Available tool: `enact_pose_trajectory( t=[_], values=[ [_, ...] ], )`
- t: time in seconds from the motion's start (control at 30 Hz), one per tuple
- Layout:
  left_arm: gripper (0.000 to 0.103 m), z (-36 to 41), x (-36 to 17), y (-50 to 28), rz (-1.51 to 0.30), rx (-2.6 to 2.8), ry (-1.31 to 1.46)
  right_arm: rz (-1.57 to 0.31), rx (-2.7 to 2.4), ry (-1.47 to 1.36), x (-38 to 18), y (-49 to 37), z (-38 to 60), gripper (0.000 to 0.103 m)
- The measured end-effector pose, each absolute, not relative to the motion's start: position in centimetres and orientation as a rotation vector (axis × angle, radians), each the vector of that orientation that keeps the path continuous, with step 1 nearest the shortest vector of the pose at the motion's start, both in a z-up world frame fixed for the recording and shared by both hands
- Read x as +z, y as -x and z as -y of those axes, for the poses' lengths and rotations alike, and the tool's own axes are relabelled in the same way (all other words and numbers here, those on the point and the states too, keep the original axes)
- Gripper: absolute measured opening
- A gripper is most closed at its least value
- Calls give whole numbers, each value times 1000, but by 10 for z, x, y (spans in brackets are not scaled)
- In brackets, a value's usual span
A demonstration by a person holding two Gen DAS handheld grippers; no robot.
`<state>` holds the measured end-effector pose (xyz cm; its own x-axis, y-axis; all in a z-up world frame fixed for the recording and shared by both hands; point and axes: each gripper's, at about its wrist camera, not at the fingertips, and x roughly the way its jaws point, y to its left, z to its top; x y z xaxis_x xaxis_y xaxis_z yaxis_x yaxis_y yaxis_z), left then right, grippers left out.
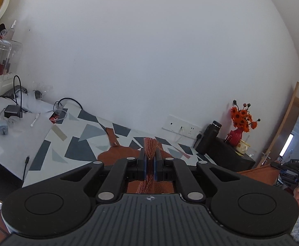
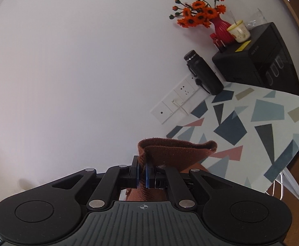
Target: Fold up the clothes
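Note:
A rust-brown knitted garment lies partly on the patterned table, with a strap or sleeve end reaching toward the wall. My left gripper is shut on a bunched fold of it, and the ribbed fabric sticks up between the blue pads. My right gripper is shut on another part of the garment, whose thick folded hem rises above the fingers over the patterned table. The other gripper and a hand show at the right edge of the left wrist view.
A white desk at the left carries chargers, cables and a cosmetics box. Against the wall stand a black bottle, a black appliance, a red vase of orange flowers and a mug. A door frame lies to the right.

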<state>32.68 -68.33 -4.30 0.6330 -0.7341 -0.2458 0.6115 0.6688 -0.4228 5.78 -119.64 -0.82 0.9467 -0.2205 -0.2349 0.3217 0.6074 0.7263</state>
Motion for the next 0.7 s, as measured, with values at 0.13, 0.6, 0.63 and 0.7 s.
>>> enact_pose_trajectory(
  t=[0.13, 0.6, 0.63, 0.7],
  values=[
    [6, 687, -25, -352, -366, -752, 347, -77, -298, -845, 5, -74, 1199, 5],
    [6, 788, 28, -505, -231, -543, 326, 57, -210, -709, 52, -238, 1279, 5],
    [6, 799, 25, -517, -245, -520, 313, 50, -205, -722, 43, -258, 1292, 5],
    [6, 820, 16, -543, -296, -479, 300, 23, -209, -747, 22, -294, 1316, 5]
  ],
)
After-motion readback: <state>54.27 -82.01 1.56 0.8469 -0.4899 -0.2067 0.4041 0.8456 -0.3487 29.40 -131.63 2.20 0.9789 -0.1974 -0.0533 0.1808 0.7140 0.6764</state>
